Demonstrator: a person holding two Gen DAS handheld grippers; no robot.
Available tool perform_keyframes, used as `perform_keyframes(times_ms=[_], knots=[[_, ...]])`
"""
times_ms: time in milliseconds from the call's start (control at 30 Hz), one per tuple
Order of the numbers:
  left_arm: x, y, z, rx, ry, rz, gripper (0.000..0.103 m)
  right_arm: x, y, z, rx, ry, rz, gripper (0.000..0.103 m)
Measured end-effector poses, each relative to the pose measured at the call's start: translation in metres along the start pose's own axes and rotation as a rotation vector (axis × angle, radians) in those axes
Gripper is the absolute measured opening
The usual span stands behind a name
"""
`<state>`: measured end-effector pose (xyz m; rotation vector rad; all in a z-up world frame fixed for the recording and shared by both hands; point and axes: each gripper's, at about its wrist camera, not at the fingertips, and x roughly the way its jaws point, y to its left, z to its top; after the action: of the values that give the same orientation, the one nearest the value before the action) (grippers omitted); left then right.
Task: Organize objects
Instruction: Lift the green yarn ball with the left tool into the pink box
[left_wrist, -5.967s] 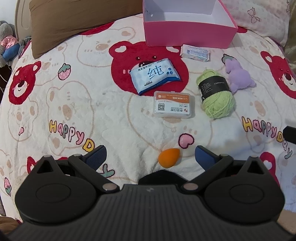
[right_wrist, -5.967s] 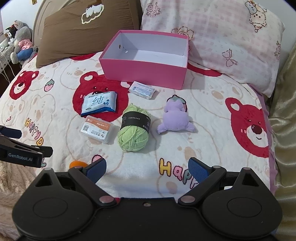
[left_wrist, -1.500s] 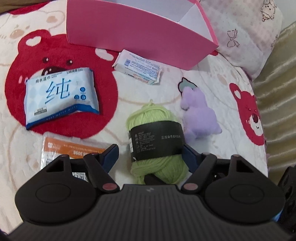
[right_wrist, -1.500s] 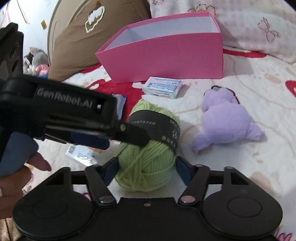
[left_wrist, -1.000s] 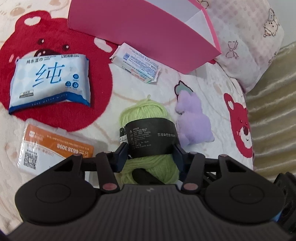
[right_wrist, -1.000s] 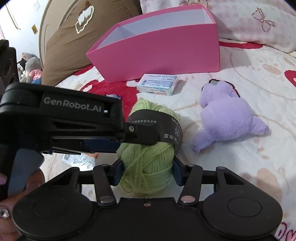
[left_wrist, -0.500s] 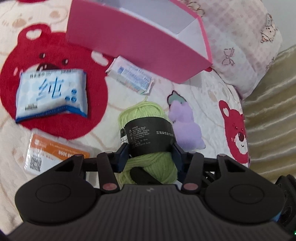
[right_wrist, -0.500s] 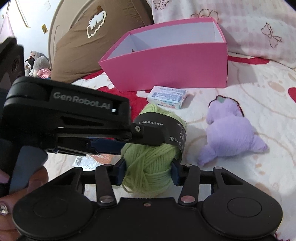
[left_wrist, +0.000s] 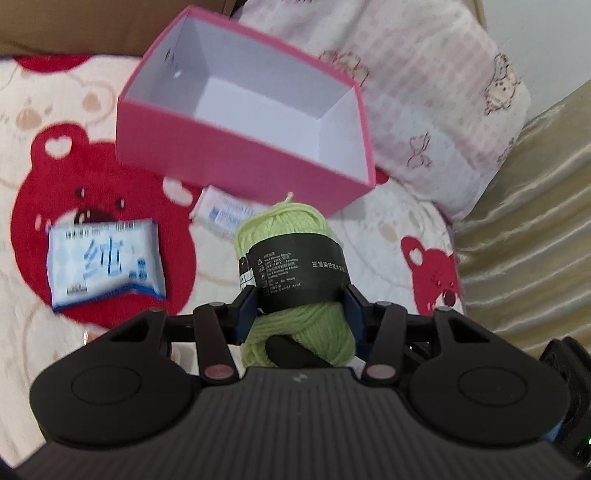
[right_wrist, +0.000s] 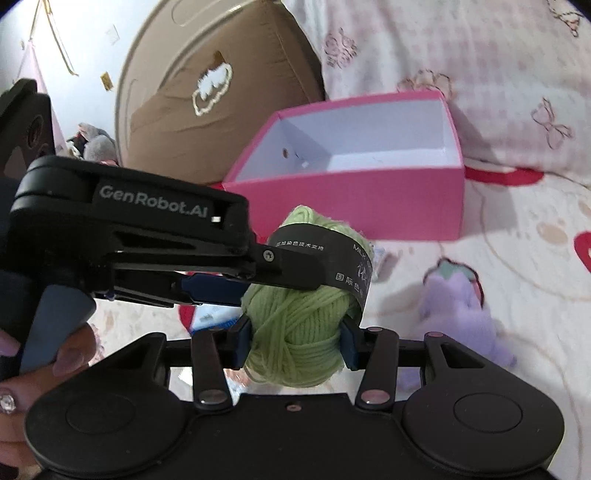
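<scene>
while both tools squeeze it from different sides, the green yarn ball (left_wrist: 295, 266) hangs clear of the bed, in front of the pink box (left_wrist: 236, 162). the left hand-held gripper (left_wrist: 300, 308) has its blue pads pressed against the yarn at the black paper band, one pad on each side, so its jaws stand narrow and clamped on the ball. the right hand-held gripper (right_wrist: 293, 341) grips the same ball lower down, on the bare green strands, its pads (right_wrist: 242, 338) sunk into the wool on either flank. in the right wrist view the left tool crosses from the left edge, its black finger laid over the top of the band, and a hand (right_wrist: 22, 373) shows at the lower left. the box sits open-topped with white inner walls, nothing visible inside it, near a brown pillow (right_wrist: 207, 96) and a pink checked pillow (left_wrist: 436, 103). on the bear-print blanket (left_wrist: 66, 347), a blue-and-white wipes pack (left_wrist: 105, 266) lies on a red bear face left of the yarn, and a small white packet (left_wrist: 218, 212) lies just in front of the box's near wall. a purple plush toy (right_wrist: 461, 306) lies on the blanket right of the yarn, apart from it. motion blur softens the print on the packs.
</scene>
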<state>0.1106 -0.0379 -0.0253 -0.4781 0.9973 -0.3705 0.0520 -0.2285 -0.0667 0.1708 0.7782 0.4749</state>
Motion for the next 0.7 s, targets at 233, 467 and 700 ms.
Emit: perform_keyframes(times_ms=[233, 467, 700], knots=[[-0.016, -0.012, 0.030, 0.022, -0.039, -0.037, 0.049, -0.009, 0.008, 0.030, -0.078, -0.047, -0.008, 0.052], [-0.020, -0.031, 0.061, 0.078, -0.072, -0.038, 0.049, -0.012, 0.007, 0.060, -0.093, -0.092, -0.022, 0.052], [0.002, -0.025, 0.091, 0.002, -0.096, -0.125, 0.049, -0.001, -0.004, 0.092, -0.082, -0.100, -0.069, 0.052]])
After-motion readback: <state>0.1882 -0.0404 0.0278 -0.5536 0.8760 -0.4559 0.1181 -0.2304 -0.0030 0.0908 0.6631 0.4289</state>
